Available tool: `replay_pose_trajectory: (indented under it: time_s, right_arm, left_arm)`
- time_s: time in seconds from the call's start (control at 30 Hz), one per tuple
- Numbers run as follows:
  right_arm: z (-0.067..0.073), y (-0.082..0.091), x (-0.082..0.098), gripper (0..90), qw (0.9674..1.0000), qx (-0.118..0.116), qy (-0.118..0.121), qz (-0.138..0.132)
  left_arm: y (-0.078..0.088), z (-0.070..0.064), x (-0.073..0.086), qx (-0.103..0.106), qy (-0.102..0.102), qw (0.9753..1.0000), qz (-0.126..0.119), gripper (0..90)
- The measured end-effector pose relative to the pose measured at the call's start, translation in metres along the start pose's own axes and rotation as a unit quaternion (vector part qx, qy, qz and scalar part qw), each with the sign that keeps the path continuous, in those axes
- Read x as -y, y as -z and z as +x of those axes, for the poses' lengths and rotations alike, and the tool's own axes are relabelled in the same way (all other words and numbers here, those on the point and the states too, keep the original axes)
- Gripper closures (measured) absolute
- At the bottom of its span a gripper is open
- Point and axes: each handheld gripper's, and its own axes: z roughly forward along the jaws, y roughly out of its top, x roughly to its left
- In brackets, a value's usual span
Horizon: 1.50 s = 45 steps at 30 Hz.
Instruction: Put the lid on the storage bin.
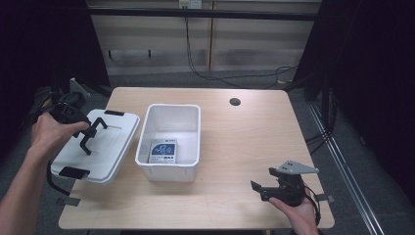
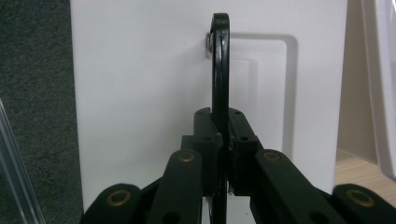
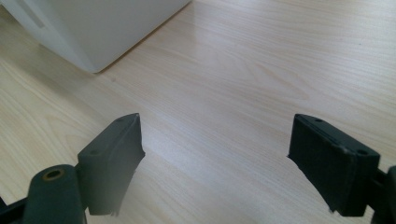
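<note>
Lid (image 1: 105,142) at the table's (image 1: 244,147) left edge, its black handle (image 2: 220,70) clamped by the left gripper (image 1: 90,133); right gripper (image 1: 262,188) rests near right, jaws apart.

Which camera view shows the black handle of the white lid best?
The left gripper view: the black handle stands close and sharp, clamped edge-on in the left gripper. The high view shows it small on the white lid. The right gripper view shows table instead.

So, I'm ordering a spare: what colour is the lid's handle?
Black, on a white lid; the handle shows best in the left gripper view.
</note>
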Motion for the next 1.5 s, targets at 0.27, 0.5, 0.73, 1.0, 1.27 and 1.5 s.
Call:
replay_pose_trajectory:
  time_s: [0.27,0.5,0.73,1.0,1.27,1.5]
  right_arm:
    - [0.0,0.0,0.0,16.7,1.0,0.001,-0.003,-0.002]
    - [0.0,0.0,0.0,16.5,1.0,-0.001,-0.002,-0.001]
    - [0.0,0.0,0.0,16.5,1.0,-0.001,0.0,0.0]
    - [0.001,-0.001,0.0,16.5,1.0,-0.001,0.002,0.005]
    - [0.0,0.0,0.0,15.9,1.0,-0.004,0.002,0.002]
    - [0.0,0.0,0.0,15.9,1.0,-0.004,0.004,0.003]
  left_arm:
    - [0.013,-0.012,-0.006,-0.009,0.002,0.9999,-0.005,84.9]
    - [0.021,-0.019,-0.011,-0.02,0.019,0.9996,-0.009,84.9]
    - [0.026,-0.032,-0.018,-0.018,0.021,0.9995,-0.012,84.9]
    - [0.03,-0.055,-0.028,-0.014,0.012,0.9997,-0.015,84.8]
    - [0.03,-0.077,-0.036,-0.008,-0.002,0.9999,-0.013,84.9]
    - [0.032,-0.094,-0.041,-0.006,-0.009,0.9999,-0.012,84.8]
